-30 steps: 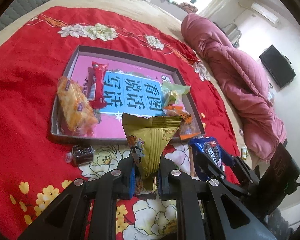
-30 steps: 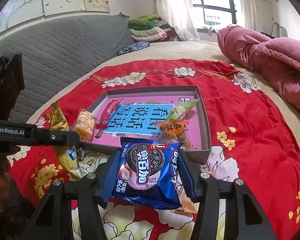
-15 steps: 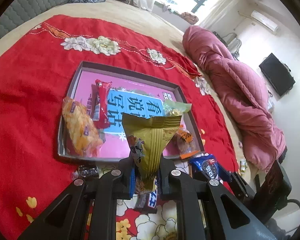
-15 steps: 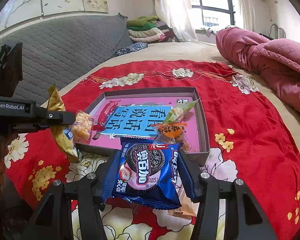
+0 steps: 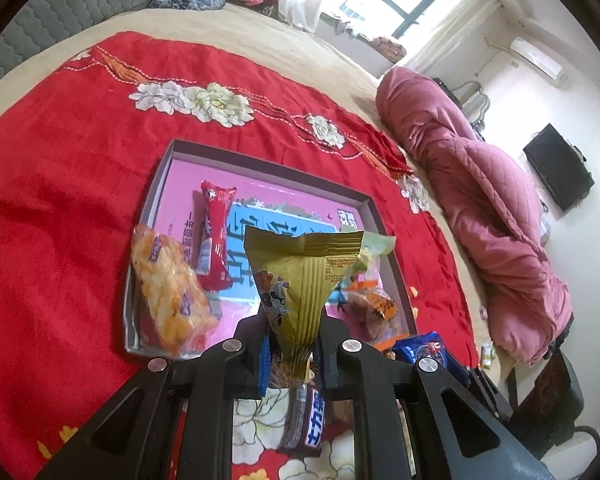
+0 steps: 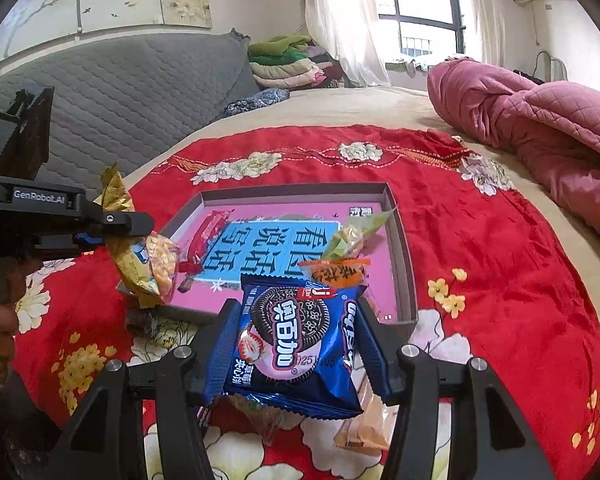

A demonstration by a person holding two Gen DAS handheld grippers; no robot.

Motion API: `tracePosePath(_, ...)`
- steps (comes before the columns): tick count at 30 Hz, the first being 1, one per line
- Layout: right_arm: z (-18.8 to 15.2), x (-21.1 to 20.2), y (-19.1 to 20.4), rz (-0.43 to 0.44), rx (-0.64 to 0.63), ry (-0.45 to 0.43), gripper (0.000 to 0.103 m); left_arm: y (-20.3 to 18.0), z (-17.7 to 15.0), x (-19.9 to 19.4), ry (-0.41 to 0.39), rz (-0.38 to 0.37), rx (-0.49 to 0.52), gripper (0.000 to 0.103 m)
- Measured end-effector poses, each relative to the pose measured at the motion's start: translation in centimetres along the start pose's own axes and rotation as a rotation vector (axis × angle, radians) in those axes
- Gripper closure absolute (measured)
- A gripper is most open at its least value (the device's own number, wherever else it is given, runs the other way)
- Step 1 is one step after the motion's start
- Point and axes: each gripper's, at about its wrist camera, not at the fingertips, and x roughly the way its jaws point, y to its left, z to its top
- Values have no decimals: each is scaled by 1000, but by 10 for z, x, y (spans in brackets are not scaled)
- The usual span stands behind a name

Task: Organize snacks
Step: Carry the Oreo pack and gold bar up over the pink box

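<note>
Pinching the olive-gold foil snack pouch by its lower seam, the left gripper carries it upright at frame centre above the shallow grey box lid; the right gripper clamps a blue cookie packet, lower centre, awaiting placement.

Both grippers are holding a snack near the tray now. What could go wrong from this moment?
1. The left gripper pinches the gold packet only at its narrow bottom end, so it may slip or swing.
2. The tray already has snacks along both sides; a drop could land on the orange-wrapped snack.
3. The blue cookie pack hides the tray's near edge from the right camera, so placing may fall short.
</note>
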Motion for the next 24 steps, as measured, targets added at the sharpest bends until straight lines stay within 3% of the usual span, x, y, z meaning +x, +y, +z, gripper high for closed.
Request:
tracePosePath(7,10,6,7,-18,-18,-18,47,0,9,16,-14,7,0,87)
tracePosePath(24,27,37,27,-47,-73,-31,47,19,7,49,43,39,-25,87)
